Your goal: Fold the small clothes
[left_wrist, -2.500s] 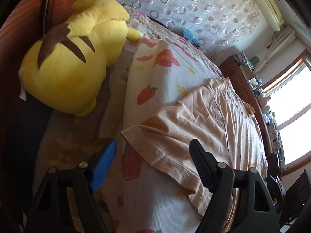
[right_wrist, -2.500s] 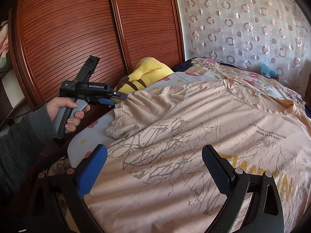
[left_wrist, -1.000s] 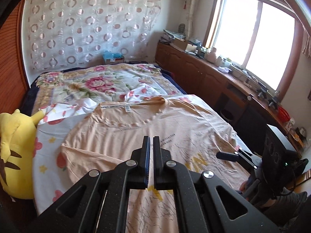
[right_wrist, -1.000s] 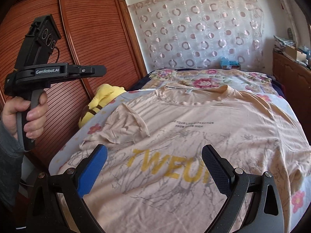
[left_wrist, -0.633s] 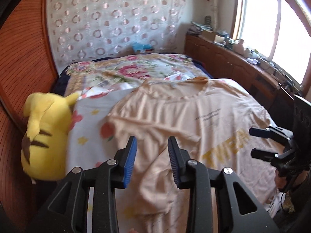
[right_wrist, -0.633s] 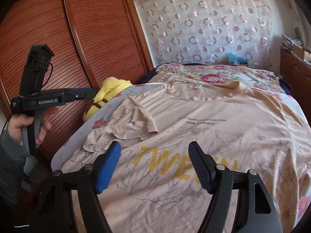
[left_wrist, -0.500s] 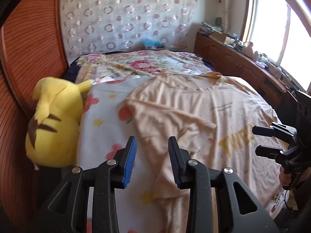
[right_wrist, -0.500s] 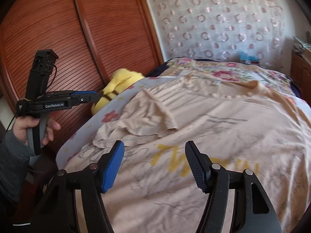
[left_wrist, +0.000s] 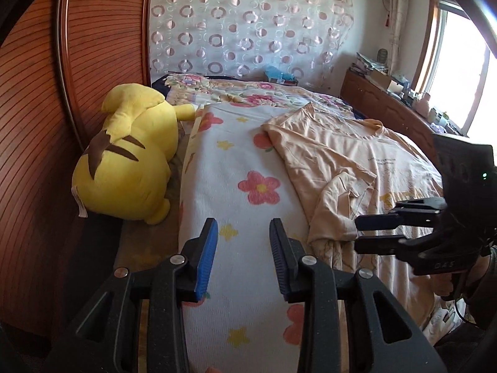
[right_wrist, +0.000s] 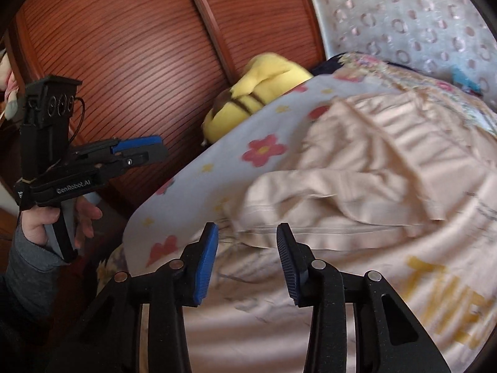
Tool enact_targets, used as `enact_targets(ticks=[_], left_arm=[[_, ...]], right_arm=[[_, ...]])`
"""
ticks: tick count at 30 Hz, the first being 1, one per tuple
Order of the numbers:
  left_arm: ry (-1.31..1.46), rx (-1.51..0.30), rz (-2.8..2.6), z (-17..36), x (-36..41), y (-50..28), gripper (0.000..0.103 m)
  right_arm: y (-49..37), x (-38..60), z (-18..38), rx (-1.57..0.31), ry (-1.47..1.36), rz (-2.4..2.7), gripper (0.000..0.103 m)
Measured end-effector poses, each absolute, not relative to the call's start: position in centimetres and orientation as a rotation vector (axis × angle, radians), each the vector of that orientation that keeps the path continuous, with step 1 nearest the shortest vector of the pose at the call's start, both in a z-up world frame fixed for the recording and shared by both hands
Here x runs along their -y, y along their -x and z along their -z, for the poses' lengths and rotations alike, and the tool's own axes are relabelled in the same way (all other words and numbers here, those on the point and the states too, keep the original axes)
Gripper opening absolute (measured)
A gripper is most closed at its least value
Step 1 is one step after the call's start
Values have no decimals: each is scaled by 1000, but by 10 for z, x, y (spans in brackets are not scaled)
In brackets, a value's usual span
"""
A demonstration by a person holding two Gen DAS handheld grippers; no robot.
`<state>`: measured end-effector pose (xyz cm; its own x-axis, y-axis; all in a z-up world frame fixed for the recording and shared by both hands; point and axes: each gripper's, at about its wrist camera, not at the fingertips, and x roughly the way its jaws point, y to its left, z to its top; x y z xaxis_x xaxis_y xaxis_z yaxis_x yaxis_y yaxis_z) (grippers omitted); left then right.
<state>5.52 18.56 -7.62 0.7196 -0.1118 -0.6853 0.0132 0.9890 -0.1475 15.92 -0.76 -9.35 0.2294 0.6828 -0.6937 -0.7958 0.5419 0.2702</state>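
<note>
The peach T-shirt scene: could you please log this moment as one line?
T-shirt: flat on bed, near sleeve folded in | left tongs: open, empty, over floral sheet | right tongs: closing, empty, near sleeve hem

Shirt [right_wrist: 357,168] motion-blurred in right view; its yellow lettering [right_wrist: 447,298] cut off.

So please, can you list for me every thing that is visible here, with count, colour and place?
T-shirt: one, peach, spread on the bed, sleeve folded in.
Blanket: one, white with flowers, under the T-shirt.
Plush toy: one, yellow, between blanket and wardrobe.
Wardrobe: one, red-brown, beside the bed.
Curtain: one, white with circles, behind the bed.
Cabinet: one, brown, under the window.
Left gripper: open, over the blanket.
Right gripper: closing, nothing gripped, over the T-shirt.
</note>
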Motion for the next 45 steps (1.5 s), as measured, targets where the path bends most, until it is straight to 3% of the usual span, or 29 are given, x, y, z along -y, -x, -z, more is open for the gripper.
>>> enact_targets(ticks=[1, 4, 7, 22, 26, 31, 39, 45], left_arm=[[138, -766, 69, 78, -186, -55, 35], [141, -772, 72, 81, -185, -55, 35], [141, -769, 83, 82, -183, -56, 35], [97, -769, 145, 83, -147, -68, 35], [75, -789, 168, 87, -129, -81, 35], [31, -812, 184, 94, -106, -94, 36], [-23, -863, 171, 110, -86, -113, 36], [-43, -888, 144, 121, -84, -122, 36]], right_arm=[[-163, 2, 97, -880, 156, -1025, 22], [-170, -10, 100, -896, 162, -1015, 9], [-168, -8, 95, -869, 158, -1035, 3], [-125, 70, 81, -797, 169, -962, 3], [-127, 77, 89, -829, 200, -915, 12], [-136, 102, 87, -819, 148, -880, 39], [-209, 99, 96, -890, 28, -769, 39], [-231, 60, 106, -884, 170, -701, 39]])
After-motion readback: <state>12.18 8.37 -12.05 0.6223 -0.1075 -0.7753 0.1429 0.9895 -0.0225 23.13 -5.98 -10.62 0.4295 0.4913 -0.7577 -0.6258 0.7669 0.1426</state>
